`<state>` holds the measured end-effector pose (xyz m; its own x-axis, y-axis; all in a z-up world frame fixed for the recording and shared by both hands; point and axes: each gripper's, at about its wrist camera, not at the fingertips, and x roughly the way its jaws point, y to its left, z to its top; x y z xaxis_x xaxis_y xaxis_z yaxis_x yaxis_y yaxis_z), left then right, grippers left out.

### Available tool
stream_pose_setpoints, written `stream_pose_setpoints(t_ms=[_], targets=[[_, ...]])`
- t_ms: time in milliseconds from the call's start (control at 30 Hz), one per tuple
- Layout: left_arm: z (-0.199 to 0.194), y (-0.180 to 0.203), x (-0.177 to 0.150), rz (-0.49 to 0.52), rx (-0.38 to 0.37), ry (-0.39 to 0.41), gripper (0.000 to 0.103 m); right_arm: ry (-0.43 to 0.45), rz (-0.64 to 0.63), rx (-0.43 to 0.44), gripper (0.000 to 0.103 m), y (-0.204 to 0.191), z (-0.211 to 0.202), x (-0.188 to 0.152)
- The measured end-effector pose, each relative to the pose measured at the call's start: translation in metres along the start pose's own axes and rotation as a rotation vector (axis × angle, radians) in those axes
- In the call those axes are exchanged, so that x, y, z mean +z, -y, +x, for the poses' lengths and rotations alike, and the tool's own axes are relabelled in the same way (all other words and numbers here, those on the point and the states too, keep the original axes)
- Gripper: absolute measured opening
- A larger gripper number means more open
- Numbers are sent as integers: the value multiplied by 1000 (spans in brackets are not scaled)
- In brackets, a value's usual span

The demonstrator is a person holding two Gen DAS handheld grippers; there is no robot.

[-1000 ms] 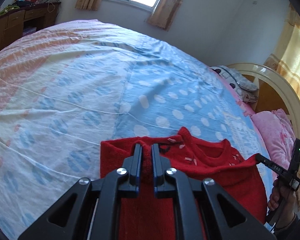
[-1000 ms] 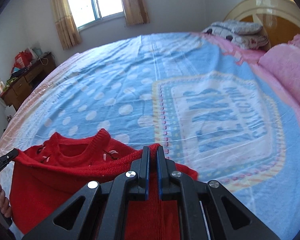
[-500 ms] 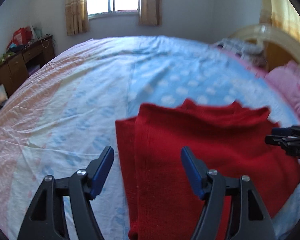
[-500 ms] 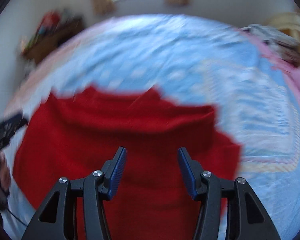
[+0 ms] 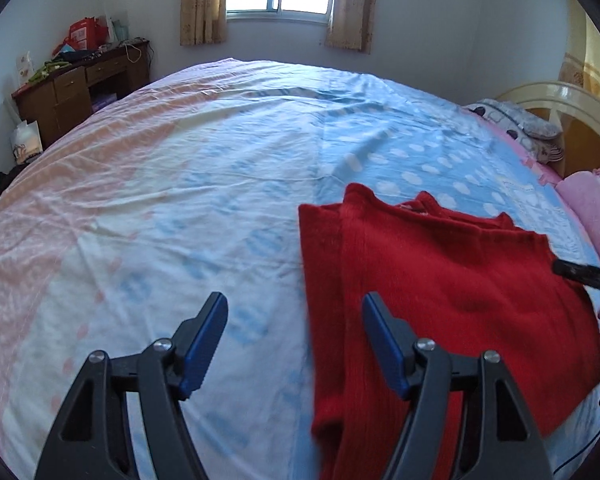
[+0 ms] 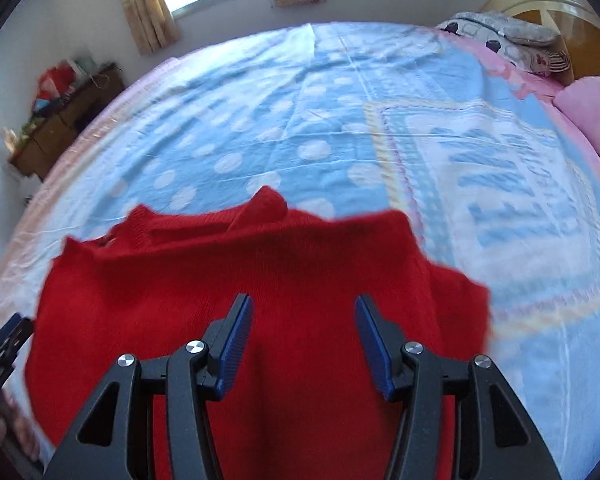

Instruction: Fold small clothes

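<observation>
A small red knit sweater [image 5: 440, 288] lies folded on the bed, its lower part laid over the top; it also shows in the right wrist view [image 6: 260, 280]. My left gripper [image 5: 296, 320] is open and empty, above the sheet at the sweater's left edge. My right gripper [image 6: 304, 320] is open and empty, over the middle of the sweater. The right gripper's tip shows at the right edge of the left wrist view [image 5: 580, 274], and the left gripper at the left edge of the right wrist view [image 6: 4, 344].
The bed sheet [image 5: 180, 200] is blue, white and pink with dots. A pink pillow [image 5: 596, 208] and a grey bundle [image 5: 516, 120] lie by the headboard [image 5: 560, 96] at right. A wooden desk [image 5: 76, 88] stands at far left under the window.
Both grippers, shut on the sweater's edge a second ago, have opened and let it go folded on the bed. The left gripper has drawn back to the left.
</observation>
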<state>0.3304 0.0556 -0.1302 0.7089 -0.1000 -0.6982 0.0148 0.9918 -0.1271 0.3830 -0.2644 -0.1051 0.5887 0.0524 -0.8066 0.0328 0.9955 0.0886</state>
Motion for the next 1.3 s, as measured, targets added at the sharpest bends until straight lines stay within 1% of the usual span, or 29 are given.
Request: stream_pose_setpoints(t_ms=[67,133,200,267,300,367,400,467,500,600,633,667,700,733,767,800,900,933,1067,1133,1167,1200,1233,1267,1300], targets=[[-8,-1,-7,3,-15,6,72,41,-10,31,54,5,-26,-20],[-15,3,-16,30,-20,20,72,86,-32,15,54,13,-54,-46],[-15,11,-24,70,-6,15,72,103,-41,17,54,19,-68,-66],[-12,16,-31,100,12,8,73,91,-58,34,54,22,-73,-84],[-11,18,-34,106,33,3,73,84,-72,36,54,22,-72,-90],[-12,19,-37,99,32,3,73,73,-103,32,54,22,-70,-102],[-13,19,-38,95,33,5,74,66,-112,25,54,23,-69,-107],[-13,17,-42,93,50,5,79,22,-120,-28,54,27,-63,-119],[-13,15,-45,88,53,6,80,4,-122,-49,54,29,-60,-125],[-14,8,-51,57,27,7,80,18,-104,-24,54,36,-66,-138],[-15,7,-52,52,22,8,81,17,-105,-25,52,35,-69,-139],[-15,5,-53,45,21,11,83,18,-83,-13,44,37,-72,-139],[-15,3,-53,34,19,13,84,21,-56,21,24,39,-76,-138],[-15,2,-53,26,17,12,85,34,-38,36,17,40,-79,-138],[-15,1,-53,18,16,7,86,64,-34,30,13,39,-86,-138],[-15,0,-53,13,15,6,86,70,-43,30,8,38,-88,-139],[-15,0,-56,11,15,4,86,45,-60,12,7,33,-84,-144],[-15,0,-57,11,14,4,86,32,-65,7,7,34,-80,-147],[-15,1,-61,22,9,8,86,43,-78,7,7,35,-82,-153],[-15,-1,-60,18,15,4,92,39,-102,-15,8,32,-84,-152],[-15,-2,-60,11,17,3,94,42,-102,-30,11,30,-87,-151],[-15,-3,-60,1,15,3,94,55,-95,-44,17,29,-92,-150],[-14,-4,-60,-4,13,1,95,91,-93,-71,25,26,-101,-148],[-13,-4,-60,-6,12,1,95,121,-98,-92,32,23,-107,-146],[-13,-4,-61,-10,13,1,95,174,-112,-118,45,17,-116,-143]])
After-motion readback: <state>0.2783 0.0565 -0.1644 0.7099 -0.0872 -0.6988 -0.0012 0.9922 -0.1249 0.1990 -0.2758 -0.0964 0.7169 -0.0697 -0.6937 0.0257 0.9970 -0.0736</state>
